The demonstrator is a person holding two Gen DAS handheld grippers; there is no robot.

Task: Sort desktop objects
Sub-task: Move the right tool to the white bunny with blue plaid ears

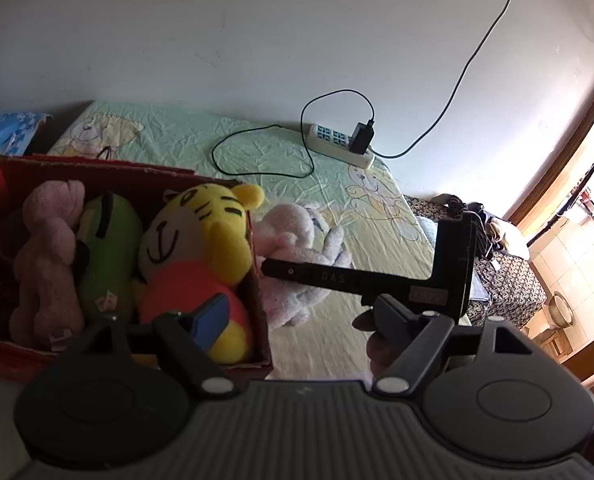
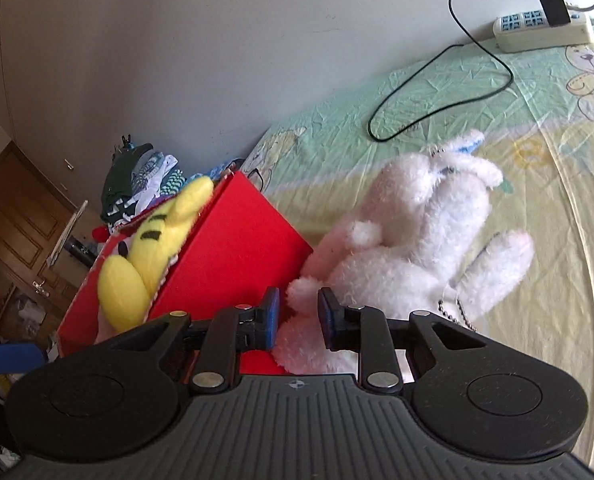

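A red box point(image 1: 97, 165) on the bed holds a pink plush point(image 1: 45, 260), a green plush point(image 1: 109, 248) and a yellow tiger plush point(image 1: 201, 232). My left gripper point(image 1: 297, 314) hovers open above the box's near right corner, nothing between its fingers. A white-pink plush rabbit point(image 2: 417, 240) lies on the sheet against the box's red side point(image 2: 233, 248). My right gripper point(image 2: 299, 312) is shut on the rabbit's fluffy foot. In the left wrist view the right gripper point(image 1: 273, 270) reaches across the rabbit point(image 1: 297, 232). The tiger's head point(image 2: 153, 240) sticks over the box rim.
A white power strip point(image 1: 337, 144) with a black charger and looped cable point(image 1: 257, 152) lies at the back by the wall. Folded clothes point(image 2: 145, 176) are piled behind the box. A hand point(image 1: 373, 336) holds the right gripper. The bear-print sheet point(image 2: 537, 200) spreads right of the rabbit.
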